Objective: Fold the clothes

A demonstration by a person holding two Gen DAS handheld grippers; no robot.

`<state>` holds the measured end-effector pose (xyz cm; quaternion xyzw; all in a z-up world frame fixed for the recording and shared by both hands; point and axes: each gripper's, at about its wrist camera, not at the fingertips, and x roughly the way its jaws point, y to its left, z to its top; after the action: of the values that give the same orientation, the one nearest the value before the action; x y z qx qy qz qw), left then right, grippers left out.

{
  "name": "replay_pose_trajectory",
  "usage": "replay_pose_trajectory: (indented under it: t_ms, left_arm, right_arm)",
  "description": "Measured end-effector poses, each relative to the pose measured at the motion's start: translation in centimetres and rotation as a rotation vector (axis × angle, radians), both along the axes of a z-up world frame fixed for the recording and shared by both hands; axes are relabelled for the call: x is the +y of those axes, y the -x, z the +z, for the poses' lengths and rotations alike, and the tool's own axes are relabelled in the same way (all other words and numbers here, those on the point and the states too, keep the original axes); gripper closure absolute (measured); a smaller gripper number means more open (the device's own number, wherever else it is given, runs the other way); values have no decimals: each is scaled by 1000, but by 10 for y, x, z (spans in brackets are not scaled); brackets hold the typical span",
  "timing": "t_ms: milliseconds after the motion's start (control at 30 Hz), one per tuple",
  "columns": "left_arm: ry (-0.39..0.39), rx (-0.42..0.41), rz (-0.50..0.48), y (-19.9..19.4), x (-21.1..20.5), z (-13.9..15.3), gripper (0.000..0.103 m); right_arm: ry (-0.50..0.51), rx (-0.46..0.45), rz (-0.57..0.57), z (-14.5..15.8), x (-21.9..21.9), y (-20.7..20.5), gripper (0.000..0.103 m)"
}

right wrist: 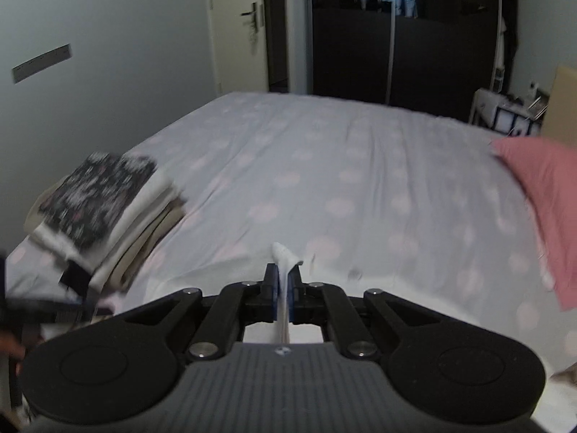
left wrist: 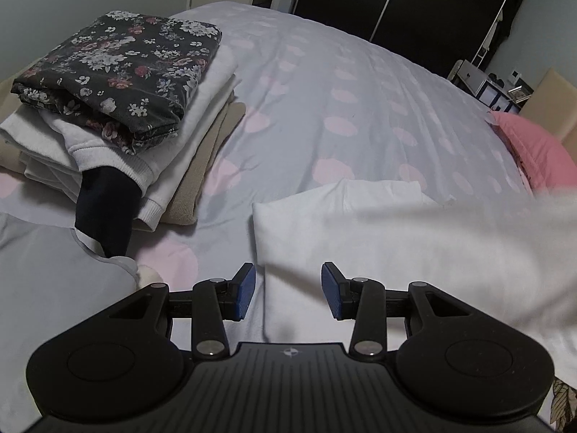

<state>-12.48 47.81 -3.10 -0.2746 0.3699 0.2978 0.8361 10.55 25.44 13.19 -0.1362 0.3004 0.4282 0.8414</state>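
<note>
White garment [left wrist: 360,231]: lies on the bed, partly lifted at the right, blurred there.
Right gripper [right wrist: 285,281]: pads pressed together, pinching a fold of the white garment.
Left gripper [left wrist: 288,288]: jaws spread, hovering over the garment's near edge, nothing between the pads.
Bed cover [left wrist: 342,83]: pale grey with pink spots.
Folded stack [left wrist: 119,108]: at left, floral piece on top.
Pink pillow [left wrist: 533,151]: far right.
</note>
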Motion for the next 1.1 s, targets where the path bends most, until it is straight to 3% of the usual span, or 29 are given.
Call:
replay_pose_trajectory:
  t_ms: [133,300,567,800,1100]
  left_arm:
    - [14,11,-9,2,3,-4,65]
    - [18,52,-34,-1,4,-13,65]
    - [4,125,-86,-11,-3,-32,65]
    - [-51,175,-214,-29,-23,-48,65]
    - [-55,165,-327,-45,-29,-69,65]
  right_arm:
    - [31,-22,-68,11,4,-29,97]
    - [81,-20,-194,-2,-14,-68,97]
    - [156,73,-392,-79,-67,-133,97]
    - [164,165,-495,-148,-92,-172,96]
    - [155,231,-541,-192,-124,-179,85]
